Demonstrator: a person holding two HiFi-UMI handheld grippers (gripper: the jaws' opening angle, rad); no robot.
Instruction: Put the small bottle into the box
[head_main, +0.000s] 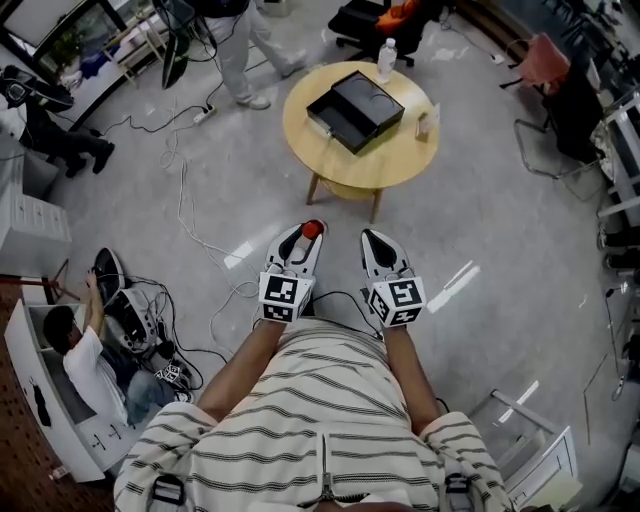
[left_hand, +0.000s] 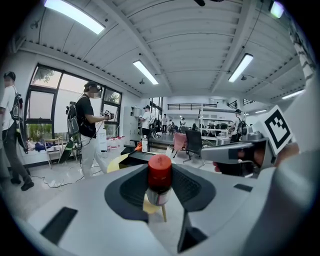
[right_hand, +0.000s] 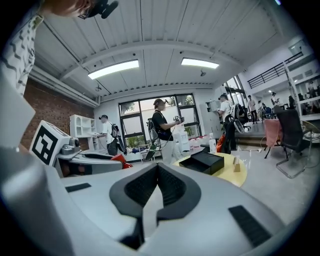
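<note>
Holding the small bottle (left_hand: 159, 182) with the red cap, the left gripper (head_main: 303, 236) is clenched on it. The right gripper (head_main: 376, 242) is closed, empty. The box (head_main: 355, 110) lies on the table (head_main: 400, 160) at twelve o'clock.

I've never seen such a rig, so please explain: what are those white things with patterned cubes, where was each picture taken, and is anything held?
They are hand-held grippers, one in each hand of a person in a striped shirt. One picture looks down from the person's head; the other two come from cameras riding on the grippers. The left gripper clamps a small bottle with a red cap. The right gripper is shut and empty. Ahead, a round table carries a black box and a clear bottle.
</note>
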